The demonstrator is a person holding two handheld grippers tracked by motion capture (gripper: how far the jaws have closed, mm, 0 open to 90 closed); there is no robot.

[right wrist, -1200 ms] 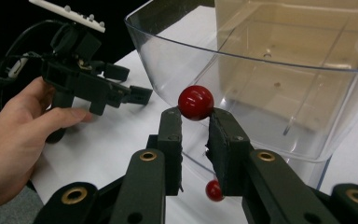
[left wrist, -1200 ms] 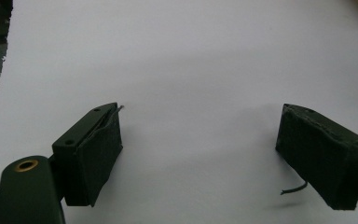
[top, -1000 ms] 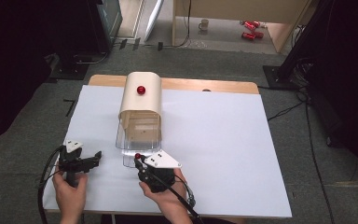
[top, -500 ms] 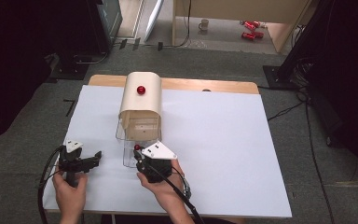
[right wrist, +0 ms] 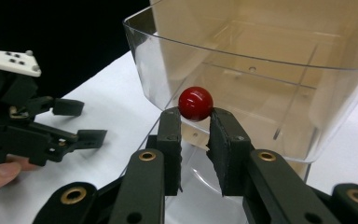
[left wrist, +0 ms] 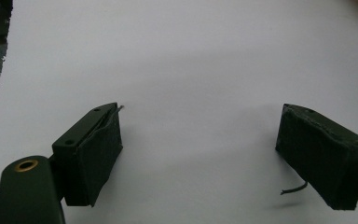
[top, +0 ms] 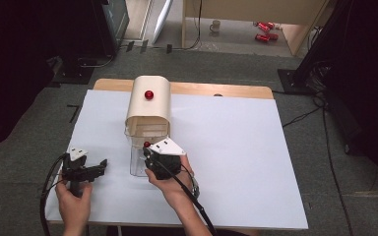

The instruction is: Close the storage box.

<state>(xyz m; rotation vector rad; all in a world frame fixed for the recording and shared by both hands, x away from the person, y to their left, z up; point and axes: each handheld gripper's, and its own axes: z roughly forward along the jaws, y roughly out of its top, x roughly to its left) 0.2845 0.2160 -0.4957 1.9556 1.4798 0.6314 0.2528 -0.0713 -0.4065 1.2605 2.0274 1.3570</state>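
While the red knob [right wrist: 195,103] is pinched between the jaws of the right hand-held gripper [right wrist: 194,122], it is seen at the centre of the right gripper view, just at the near rim of the clear drawer [right wrist: 261,74]. In the high view the same knob [top: 146,144] is found at lower centre of the frame, with the right hand-held gripper [top: 147,150] closed on it and the person's right hand [top: 170,172] wrapped around the gripper body below.

At lower left of the high view, the left hand-held gripper [top: 100,167] is held low over the white tabletop [top: 236,147], just left of the drawer [top: 138,160] and apart from it. Its jaws are seen spread wide in the left gripper view, with nothing but white surface between them. It is also seen at the left edge of the right gripper view [right wrist: 81,122], jaws parted.

Farther up the high view, the drawer is seen drawn out toward the bottom of the frame from a beige box [top: 148,105] with a rounded top. A second red knob [top: 149,94] is carried on that top. Beyond the box, a strip of wooden edge [top: 216,89] is seen past the white sheet.
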